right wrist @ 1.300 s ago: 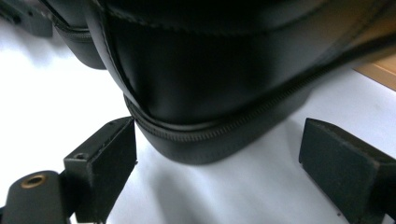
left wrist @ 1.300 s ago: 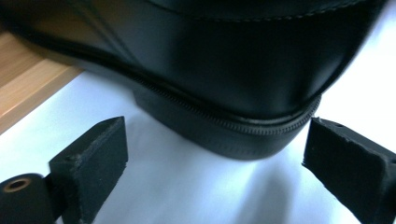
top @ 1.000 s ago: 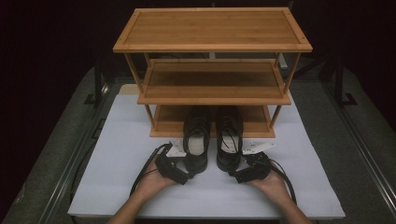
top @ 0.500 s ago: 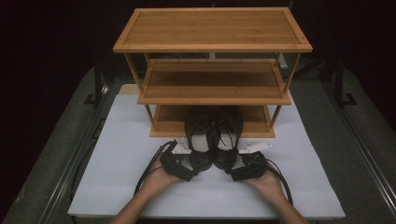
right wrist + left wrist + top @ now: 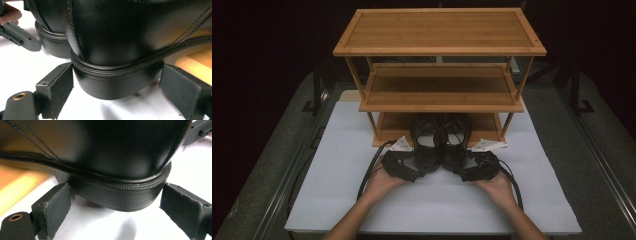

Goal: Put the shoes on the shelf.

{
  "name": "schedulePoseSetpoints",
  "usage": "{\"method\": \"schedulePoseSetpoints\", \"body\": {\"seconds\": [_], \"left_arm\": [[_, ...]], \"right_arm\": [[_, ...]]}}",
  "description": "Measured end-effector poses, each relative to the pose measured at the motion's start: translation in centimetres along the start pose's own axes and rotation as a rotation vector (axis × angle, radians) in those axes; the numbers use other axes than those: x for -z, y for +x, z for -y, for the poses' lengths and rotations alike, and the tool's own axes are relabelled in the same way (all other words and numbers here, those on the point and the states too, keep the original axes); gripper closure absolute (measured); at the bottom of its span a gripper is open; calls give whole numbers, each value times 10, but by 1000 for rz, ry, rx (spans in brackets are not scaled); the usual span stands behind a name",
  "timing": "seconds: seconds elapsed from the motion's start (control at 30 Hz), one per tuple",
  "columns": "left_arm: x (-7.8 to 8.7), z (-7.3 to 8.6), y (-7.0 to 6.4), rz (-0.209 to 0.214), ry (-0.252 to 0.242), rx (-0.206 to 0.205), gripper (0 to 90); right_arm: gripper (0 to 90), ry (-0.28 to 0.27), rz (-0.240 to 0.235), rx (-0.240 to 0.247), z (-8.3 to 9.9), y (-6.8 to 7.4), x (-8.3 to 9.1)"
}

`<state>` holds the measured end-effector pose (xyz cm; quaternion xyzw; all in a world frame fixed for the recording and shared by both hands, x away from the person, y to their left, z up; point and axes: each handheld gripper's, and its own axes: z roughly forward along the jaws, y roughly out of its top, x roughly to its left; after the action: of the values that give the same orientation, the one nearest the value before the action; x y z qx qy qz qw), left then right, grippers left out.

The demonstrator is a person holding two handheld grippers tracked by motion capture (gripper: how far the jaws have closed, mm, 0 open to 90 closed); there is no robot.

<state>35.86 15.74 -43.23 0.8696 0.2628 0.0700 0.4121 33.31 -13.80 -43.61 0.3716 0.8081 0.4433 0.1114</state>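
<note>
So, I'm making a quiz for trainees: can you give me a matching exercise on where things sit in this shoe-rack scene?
Things:
1. pair of black leather shoes
2. left tongs
3. right tongs
4. white paper tags

Places or states:
A. open at the right shoe's heel
B. lying beside the bamboo rack's feet
C. toes on the bottom shelf
D. open at the left shoe's heel

Pairs: 1-C, 2-D, 3-A, 4-B

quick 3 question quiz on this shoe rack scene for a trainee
1. True or false: the left gripper and the right gripper each have their jaws open around a heel.
2. Which tier of the rack are the toes of the black shoes under? A top, B middle, C bottom.
3. What covers the table beneath the heels?

Key: 1 true. 2 C, the toes rest on the lowest shelf. 3 a white sheet.
</note>
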Motion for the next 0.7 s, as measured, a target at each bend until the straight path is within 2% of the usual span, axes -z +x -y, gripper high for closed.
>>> {"method": "schedulePoseSetpoints", "body": {"seconds": [0.07, 0.1, 0.33, 0.5, 0.63, 0.7], "left_arm": [[-1, -2, 3, -6, 2, 1, 92], [-3, -5, 9, -12, -11, 9, 91], [-11, -13, 27, -29, -28, 33, 90], [-13, -21, 32, -39, -34, 38, 90], [-17, -26, 38, -55, -14, 21, 90], [-20, -26, 41, -64, -20, 21, 90]], "right_arm": [[120, -7, 0, -5, -2, -2, -2], [119, -21, 10, -9, -6, -6, -5], [117, -34, 31, -21, -18, -20, -19], [106, -24, 61, -7, -25, -25, -23], [103, -21, 82, -6, -29, -30, -30], [103, -21, 93, -4, -30, -32, -34]]}}
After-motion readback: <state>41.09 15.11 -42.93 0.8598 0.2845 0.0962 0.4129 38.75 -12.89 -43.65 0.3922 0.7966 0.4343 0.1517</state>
